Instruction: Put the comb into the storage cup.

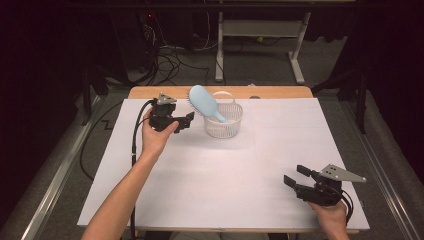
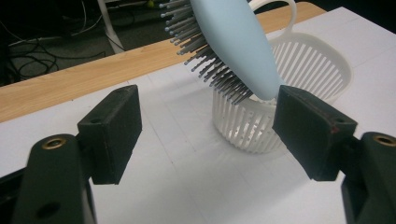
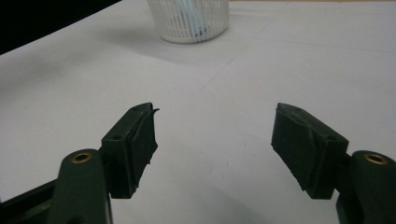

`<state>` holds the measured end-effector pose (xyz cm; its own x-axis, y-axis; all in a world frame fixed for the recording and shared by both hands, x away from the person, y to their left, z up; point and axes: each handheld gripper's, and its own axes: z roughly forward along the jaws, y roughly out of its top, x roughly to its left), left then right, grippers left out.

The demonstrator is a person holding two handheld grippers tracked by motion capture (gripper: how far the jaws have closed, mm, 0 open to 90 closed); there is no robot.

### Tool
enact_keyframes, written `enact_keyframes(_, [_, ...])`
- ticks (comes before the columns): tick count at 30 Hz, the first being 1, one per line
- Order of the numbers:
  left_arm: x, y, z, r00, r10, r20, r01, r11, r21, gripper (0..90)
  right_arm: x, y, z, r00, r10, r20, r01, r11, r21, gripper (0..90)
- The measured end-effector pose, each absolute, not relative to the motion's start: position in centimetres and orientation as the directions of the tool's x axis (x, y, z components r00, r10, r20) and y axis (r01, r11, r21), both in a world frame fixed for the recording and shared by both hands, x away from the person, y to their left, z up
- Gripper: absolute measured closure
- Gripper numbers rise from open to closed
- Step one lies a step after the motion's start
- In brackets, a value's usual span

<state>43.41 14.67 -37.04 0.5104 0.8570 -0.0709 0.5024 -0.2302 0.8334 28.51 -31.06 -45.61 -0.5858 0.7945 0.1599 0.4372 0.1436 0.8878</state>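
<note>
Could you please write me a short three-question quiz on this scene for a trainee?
1. True or false: the brush lies flat on the table.
2. Which tool is nearer the basket: the left tool or the right tool?
3. Which end of the brush is inside the basket?

Key:
1. False; it leans in the basket, head sticking out.
2. The left tool.
3. The handle end.

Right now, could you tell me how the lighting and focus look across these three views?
High view: white table sheet evenly lit, surroundings dark. Left gripper view: hairbrush sharp, white basket casting a soft shadow. Right gripper view: its basket slightly soft, far corner black.
</note>
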Motion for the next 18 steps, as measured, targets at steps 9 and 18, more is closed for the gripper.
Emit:
enact_keyframes(9, [43.2,15.5,-37.2,0.498,0.864,-0.076,0.507,-0.219,0.833,24.6,28.4,-31.3,-45.6,-0.578,0.8,0.162,0.44,0.137,0.888,31.0])
enact_keyframes(18, [42.7,16.3,-37.1,0.492,0.866,-0.082,0.505,-0.207,0.838,24.6,28.3,-30.8,-45.6,-0.583,0.799,0.15,0.438,0.154,0.885,31.0])
